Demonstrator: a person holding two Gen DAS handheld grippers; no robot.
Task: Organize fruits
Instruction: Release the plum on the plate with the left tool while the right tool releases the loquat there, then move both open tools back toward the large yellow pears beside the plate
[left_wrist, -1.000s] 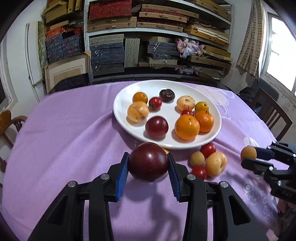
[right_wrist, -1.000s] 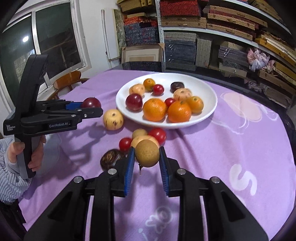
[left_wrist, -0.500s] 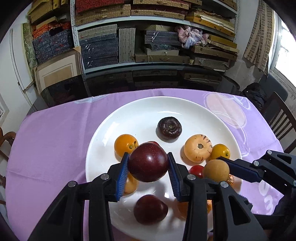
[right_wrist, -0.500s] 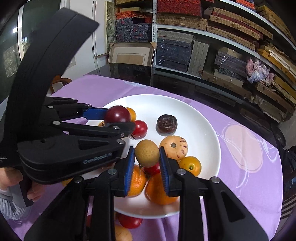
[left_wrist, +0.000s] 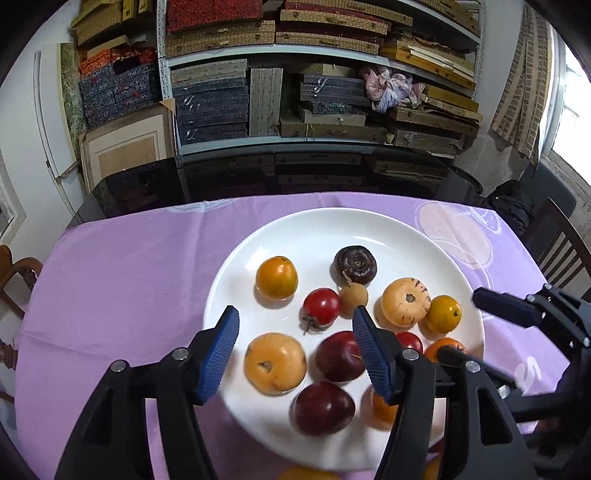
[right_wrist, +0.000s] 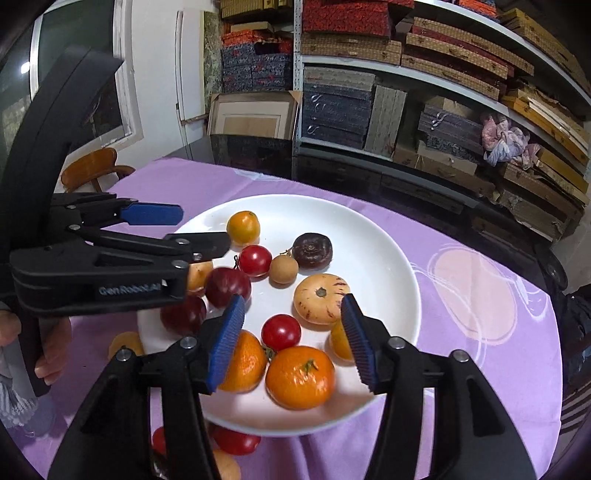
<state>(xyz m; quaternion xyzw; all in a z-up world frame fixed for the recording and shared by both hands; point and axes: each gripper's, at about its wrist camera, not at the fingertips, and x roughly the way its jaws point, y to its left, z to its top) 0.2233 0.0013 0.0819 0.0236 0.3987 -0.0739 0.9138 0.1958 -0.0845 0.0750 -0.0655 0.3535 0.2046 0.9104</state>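
Both sets of tongs are held over the white plate (left_wrist: 369, 229), jaws spread and just opened further, nothing between them. Left tongs (left_wrist: 295, 350); right tongs (right_wrist: 291, 336). The dark red plum (left_wrist: 340, 356) and the small tan fruit (left_wrist: 354, 296) are seen lying on the plate, near its middle, so release is judged complete. Withdrawal is best made upward first, so that no fruit on the plate is nudged. More fruit (right_wrist: 236, 441) is noted on the bench beside the plate's near rim, partly hidden by the tongs. Its count cannot be told.
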